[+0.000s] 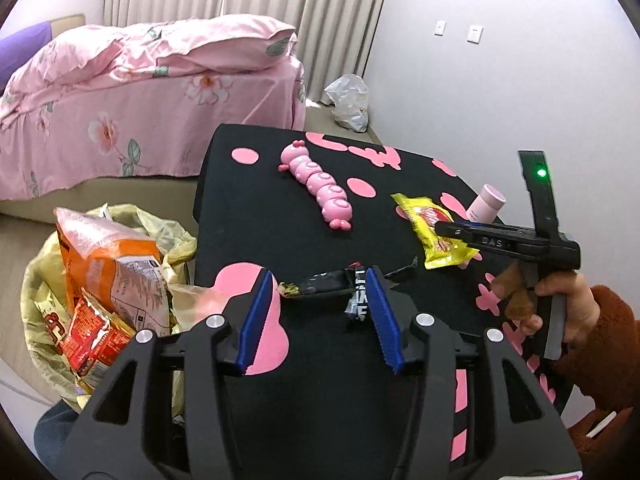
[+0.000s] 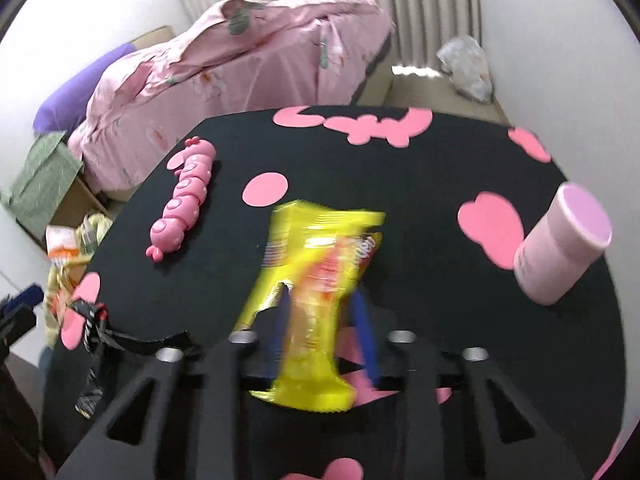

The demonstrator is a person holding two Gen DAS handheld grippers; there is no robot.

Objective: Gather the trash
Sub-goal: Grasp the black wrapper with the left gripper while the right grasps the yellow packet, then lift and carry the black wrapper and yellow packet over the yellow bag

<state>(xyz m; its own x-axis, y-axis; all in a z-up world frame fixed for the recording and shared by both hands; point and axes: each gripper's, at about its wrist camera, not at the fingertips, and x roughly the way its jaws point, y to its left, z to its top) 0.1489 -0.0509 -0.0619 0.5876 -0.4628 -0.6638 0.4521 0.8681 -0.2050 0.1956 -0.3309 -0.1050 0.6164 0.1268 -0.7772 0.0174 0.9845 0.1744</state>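
Note:
A black wrapper [image 1: 324,284] lies on the black table with pink shapes [image 1: 320,208]. My left gripper [image 1: 318,284] is open around it, blue pads on either side, not closed. A yellow snack wrapper [image 1: 436,232] lies further right. My right gripper [image 1: 452,228] is over it. In the right wrist view, the yellow wrapper [image 2: 316,292] sits between the right gripper's fingers [image 2: 324,304], which look closed on it; the frame is blurred. The black wrapper [image 2: 96,328] shows at the left there.
A bin lined with a yellow bag [image 1: 100,280] holds orange and red packets, left of the table. A pink caterpillar toy [image 1: 320,184] and a pink cylinder [image 1: 486,202] lie on the table. A pink bed [image 1: 140,92] stands behind. A plastic bag [image 1: 348,100] lies by the wall.

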